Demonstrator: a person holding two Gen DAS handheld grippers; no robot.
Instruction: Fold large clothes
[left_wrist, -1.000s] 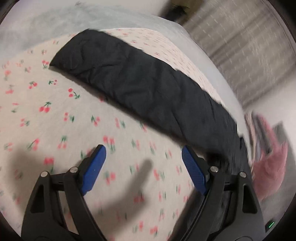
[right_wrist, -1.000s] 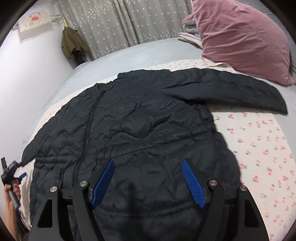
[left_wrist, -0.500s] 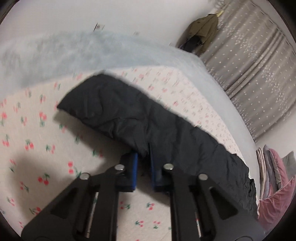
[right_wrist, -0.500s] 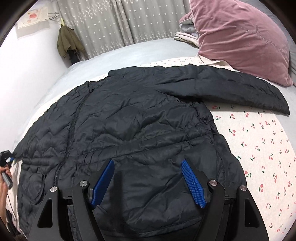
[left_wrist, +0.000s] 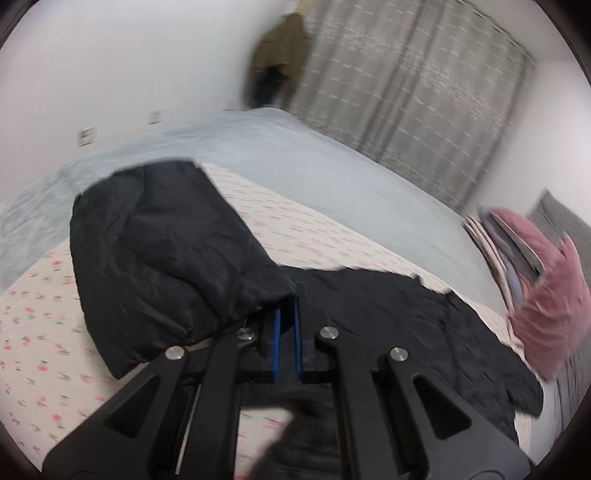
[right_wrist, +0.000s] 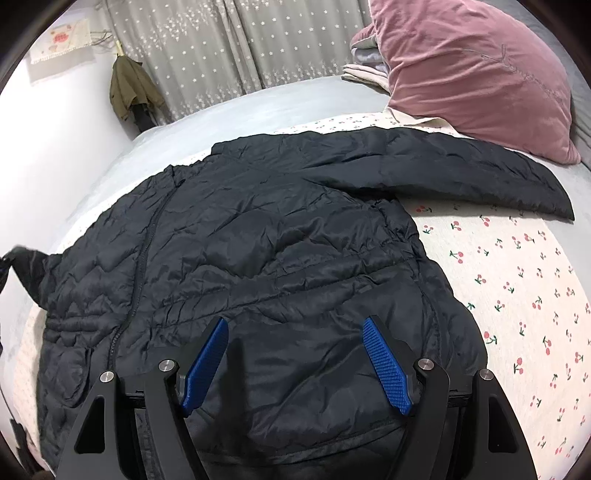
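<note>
A black quilted puffer jacket (right_wrist: 258, 266) is spread front-up across the cherry-print sheet (right_wrist: 517, 280) on the bed, its zip running from about 11 o'clock down to 7 o'clock in the right wrist view. One sleeve (right_wrist: 461, 166) lies flat toward 2 o'clock, ending just short of the pink velvet pillow (right_wrist: 472, 70). The other sleeve (left_wrist: 166, 258) is raised off the sheet at the 9 o'clock edge.

The left gripper (left_wrist: 287, 332) is seen pressed together on that sleeve's fabric – its blue pads nearly meet, with the cloth bunched over the left finger and hanging slack toward 10 o'clock. The right gripper (right_wrist: 295, 365) is held with its jaws spread wide above the jacket's hem region at 6 o'clock; nothing lies between the pads, and whether the tips rest on the cloth cannot be told.

The jacket is judged light and soft, with a slick shell that creases easily and would slide out of a shallow pinch. Puffy filling is likely to spring back, so folds may need pressing flat. A hold is best taken at stitched edges – cuff, hem or shoulder seam – where the layers are thinner and firmer. The lifted sleeve is probably meant to be laid across the chest.
</note>
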